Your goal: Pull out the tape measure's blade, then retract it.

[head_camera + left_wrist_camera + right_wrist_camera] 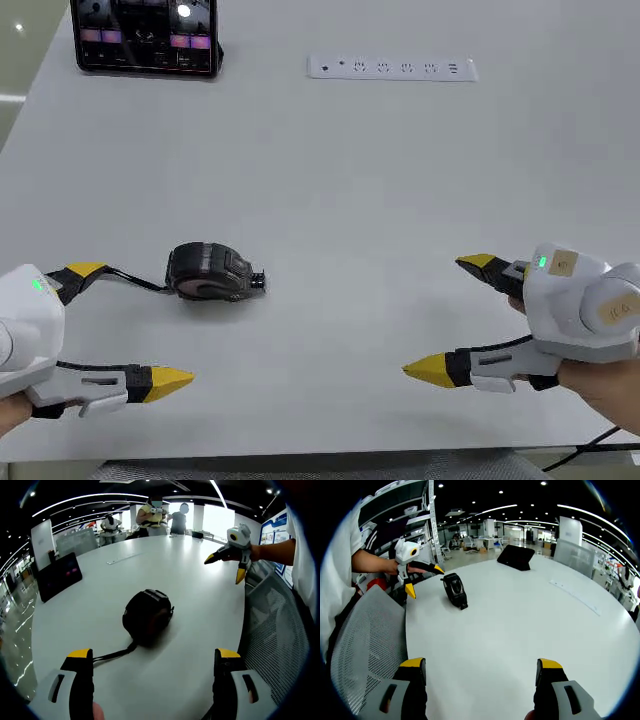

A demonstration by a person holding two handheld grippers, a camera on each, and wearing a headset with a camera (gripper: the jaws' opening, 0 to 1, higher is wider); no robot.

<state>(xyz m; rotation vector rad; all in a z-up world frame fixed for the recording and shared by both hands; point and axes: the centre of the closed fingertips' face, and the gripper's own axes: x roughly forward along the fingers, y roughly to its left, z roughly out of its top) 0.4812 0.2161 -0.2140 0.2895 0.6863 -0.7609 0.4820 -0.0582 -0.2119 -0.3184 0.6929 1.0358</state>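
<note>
White counter, broad and matte, in an open-plan hall with ceiling light strips. Left gripper: fingers spread wide, gripping nothing, yellow tips well apart; its white body is cut off by the head view's left edge, and the hand under it barely shows. Right gripper: fingers likewise parted and bare, held above the counter's near right side; the hand around it runs out of the picture. Tape measure: dark rounded case lying on the counter, just beyond the left gripper's far fingertip and well apart from the right gripper. In the left gripper view it sits ahead of the fingers, roughly centred between them. A black strap trails from the case toward that far fingertip; cannot tell whether it touches it. A small dark nub shows at the case's right end, too small to say whether it is the blade's hook. Farther out, a tablet stands at the far left, its top cut off, screen blurred by glare. A white power strip lies at the far centre. A mesh chair stands at the counter's near edge.
</note>
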